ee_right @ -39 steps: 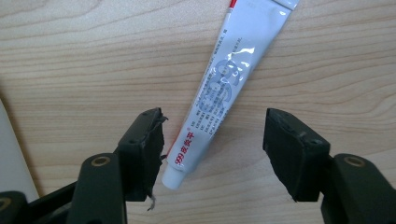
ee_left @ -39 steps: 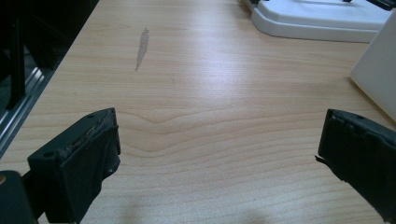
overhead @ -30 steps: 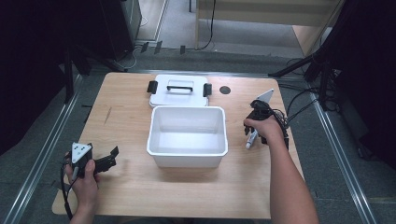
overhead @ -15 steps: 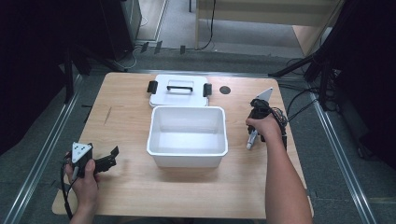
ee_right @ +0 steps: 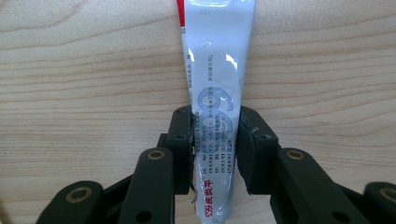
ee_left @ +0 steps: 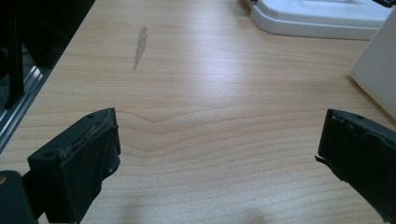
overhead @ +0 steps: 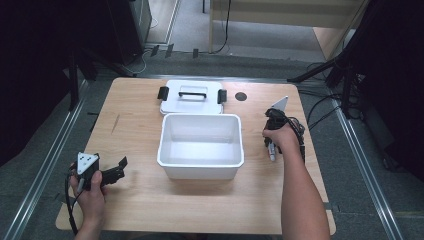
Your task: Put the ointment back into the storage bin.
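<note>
A white and silver tube (ee_right: 217, 70) with red and blue print lies lengthways over the wooden table, and my right gripper (ee_right: 215, 149) is shut on its lower part, one jaw on each side. In the high view that gripper (overhead: 270, 145) is right of the white bin (overhead: 200, 163), with the tube's end (overhead: 272, 156) poking out below the hand. I cannot tell whether the tube rests on the table. My left gripper (overhead: 121, 168) sits near the front left of the table, open with nothing between its jaws. In its own view the left gripper (ee_left: 219, 144) frames bare wood.
The bin holds nothing I can see. Its white lid (overhead: 192, 103) with black clips and a handle lies flat just behind it. A small black disc (overhead: 241, 96) marks the table (overhead: 135, 125) at the back right. Metal rails run along both sides.
My right hand has drifted slightly toward the near edge with the tube still in the jaws. The left gripper has not moved.
</note>
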